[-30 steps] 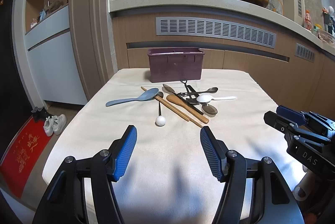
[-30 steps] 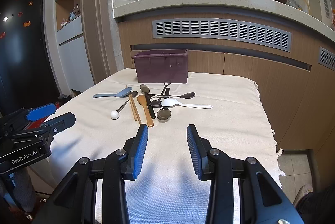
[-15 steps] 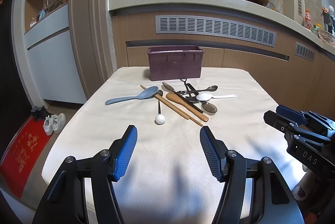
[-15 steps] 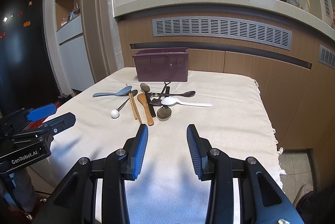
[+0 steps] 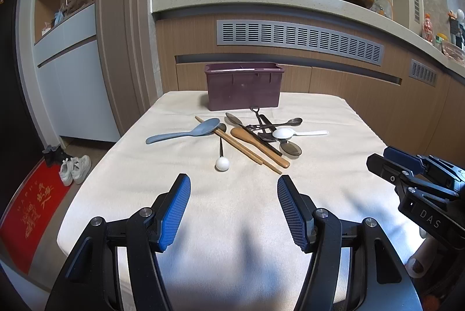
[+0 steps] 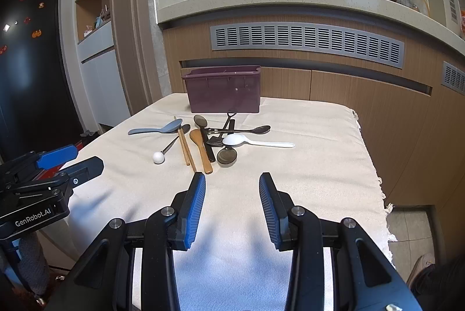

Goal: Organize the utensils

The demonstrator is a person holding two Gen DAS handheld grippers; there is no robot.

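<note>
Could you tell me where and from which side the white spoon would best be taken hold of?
Probably by the white spoon's long handle, from the right: it lies flat and bare on the cloth, pointing away from the pile, while its bowl rests on other utensils.

Matt woven cloth point(image 5: 232, 223); wooden chopsticks point(image 5: 241, 146)

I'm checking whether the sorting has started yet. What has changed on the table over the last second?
Nothing visibly changed. The left gripper and right gripper both hang open and empty over the cloth, and the utensil pile lies untouched in front of the purple bin.
</note>
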